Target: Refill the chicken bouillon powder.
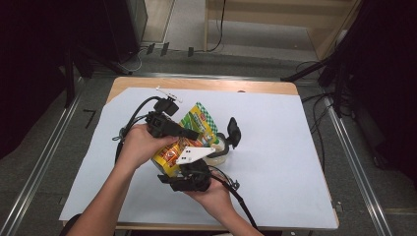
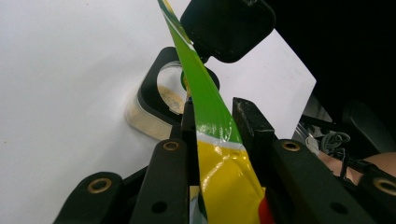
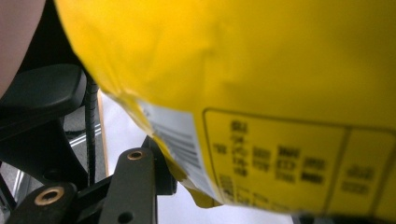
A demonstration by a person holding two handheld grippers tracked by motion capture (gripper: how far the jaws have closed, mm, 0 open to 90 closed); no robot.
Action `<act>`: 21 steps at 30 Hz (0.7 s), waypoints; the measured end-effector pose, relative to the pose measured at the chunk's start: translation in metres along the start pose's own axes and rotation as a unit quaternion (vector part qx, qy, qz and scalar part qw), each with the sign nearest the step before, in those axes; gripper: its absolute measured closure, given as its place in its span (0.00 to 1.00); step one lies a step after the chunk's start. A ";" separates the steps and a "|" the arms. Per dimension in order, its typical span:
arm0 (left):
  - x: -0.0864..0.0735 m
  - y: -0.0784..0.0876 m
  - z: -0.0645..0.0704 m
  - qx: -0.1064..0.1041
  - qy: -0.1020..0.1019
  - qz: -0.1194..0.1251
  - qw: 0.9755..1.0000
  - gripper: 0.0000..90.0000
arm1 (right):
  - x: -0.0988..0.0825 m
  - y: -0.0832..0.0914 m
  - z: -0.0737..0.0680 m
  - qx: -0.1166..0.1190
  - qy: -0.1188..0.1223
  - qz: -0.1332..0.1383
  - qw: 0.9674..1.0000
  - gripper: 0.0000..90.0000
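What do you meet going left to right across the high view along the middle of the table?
Left hand → yellow and green snack bag → clear container → bare white table cover.

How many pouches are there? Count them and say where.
1: the yellow-and-green pouch, gripped by the left gripper above the white sheet. Hands could hide another.

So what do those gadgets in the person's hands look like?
Both are black. The left gripper trails a black cable and has flat jaws joined by brass-coloured rivets. The right gripper carries a pale three-cornered plate with small dark dots, plus a black cable. The forearms are bare.
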State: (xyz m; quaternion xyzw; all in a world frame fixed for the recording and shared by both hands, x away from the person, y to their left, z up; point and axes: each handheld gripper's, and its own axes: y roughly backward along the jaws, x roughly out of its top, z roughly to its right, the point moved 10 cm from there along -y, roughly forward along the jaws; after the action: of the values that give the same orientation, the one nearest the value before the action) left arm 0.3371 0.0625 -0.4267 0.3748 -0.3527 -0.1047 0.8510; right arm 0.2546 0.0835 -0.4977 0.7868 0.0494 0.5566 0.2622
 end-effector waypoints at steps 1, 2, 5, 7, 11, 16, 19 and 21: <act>0.000 0.000 0.000 0.000 0.000 0.000 1.000 0.84 | 0.000 0.000 0.000 0.000 0.000 0.000 1.000 0.65; -0.001 -0.001 -0.001 -0.005 0.005 0.000 1.000 0.84 | -0.002 0.000 -0.001 0.004 0.008 -0.001 1.000 0.65; -0.002 -0.003 -0.001 -0.006 0.006 0.000 1.000 0.84 | -0.004 0.001 -0.002 0.004 0.007 -0.003 1.000 0.65; -0.003 -0.006 -0.002 -0.008 0.003 -0.004 1.000 0.84 | -0.006 0.000 -0.001 0.005 0.006 -0.004 1.000 0.65; -0.003 -0.009 -0.003 -0.007 0.004 -0.008 1.000 0.81 | -0.008 0.000 -0.002 0.012 -0.010 -0.003 1.000 0.66; -0.001 -0.009 -0.002 -0.015 0.010 -0.005 1.000 0.80 | -0.006 0.002 -0.002 0.014 -0.019 0.000 1.000 0.66; 0.002 -0.011 -0.003 -0.020 0.019 -0.003 1.000 0.79 | -0.004 0.002 -0.002 0.019 -0.025 0.007 0.999 0.65; 0.003 -0.011 -0.003 -0.017 0.019 -0.003 1.000 0.81 | -0.004 0.002 -0.002 0.017 -0.023 0.007 1.000 0.65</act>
State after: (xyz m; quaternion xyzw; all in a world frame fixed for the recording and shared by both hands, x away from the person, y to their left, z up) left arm 0.3424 0.0552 -0.4348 0.3632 -0.3339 -0.1057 0.8633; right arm 0.2511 0.0808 -0.4992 0.8040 0.0471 0.5393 0.2459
